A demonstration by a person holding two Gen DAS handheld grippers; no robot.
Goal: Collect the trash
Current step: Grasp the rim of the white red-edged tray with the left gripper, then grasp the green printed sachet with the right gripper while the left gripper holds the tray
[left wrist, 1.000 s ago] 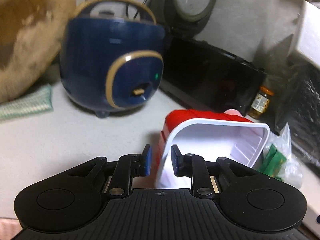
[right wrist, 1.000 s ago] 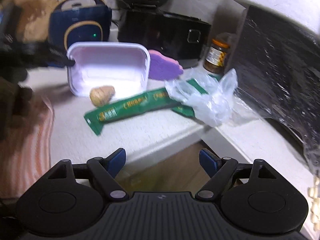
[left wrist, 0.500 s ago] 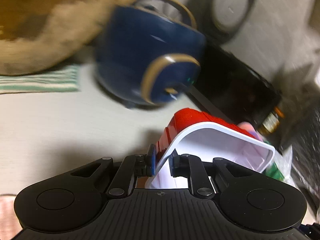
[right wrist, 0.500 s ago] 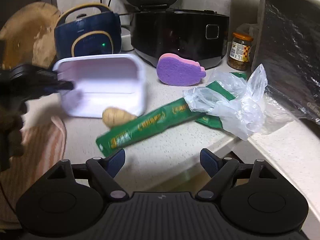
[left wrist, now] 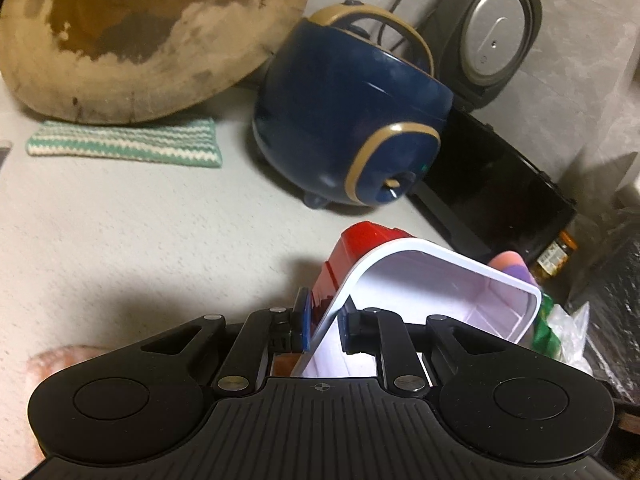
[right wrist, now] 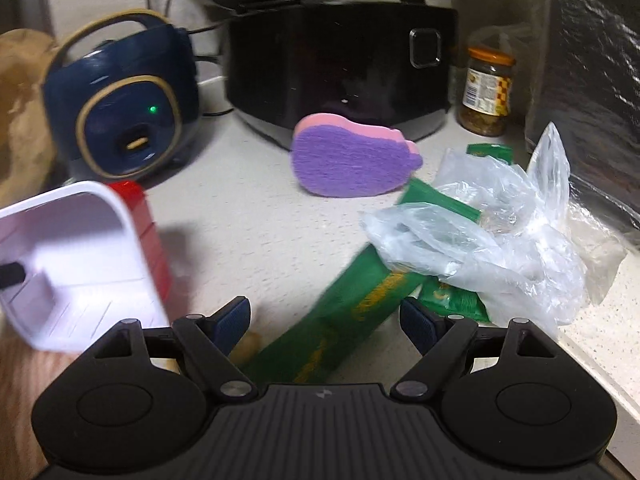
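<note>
Pinching the near wall of the white tray (left wrist: 440, 292) between both pads: left gripper (left wrist: 324, 322), angled downward, tray tipped on edge with red outside (left wrist: 352, 248) showing (lifted or resting, cannot tell). Spread wide and empty: right gripper (right wrist: 326, 320), pitched steeply down over the green wrapper (right wrist: 352, 312). Just beyond, crumpled clear plastic bag (right wrist: 480, 248) lying over the wrapper's far end. Farther back on the counter (right wrist: 248, 216): purple sponge (right wrist: 352, 160), blue cooker (right wrist: 120, 120), black cooker (right wrist: 340, 68), jar (right wrist: 486, 92).
</note>
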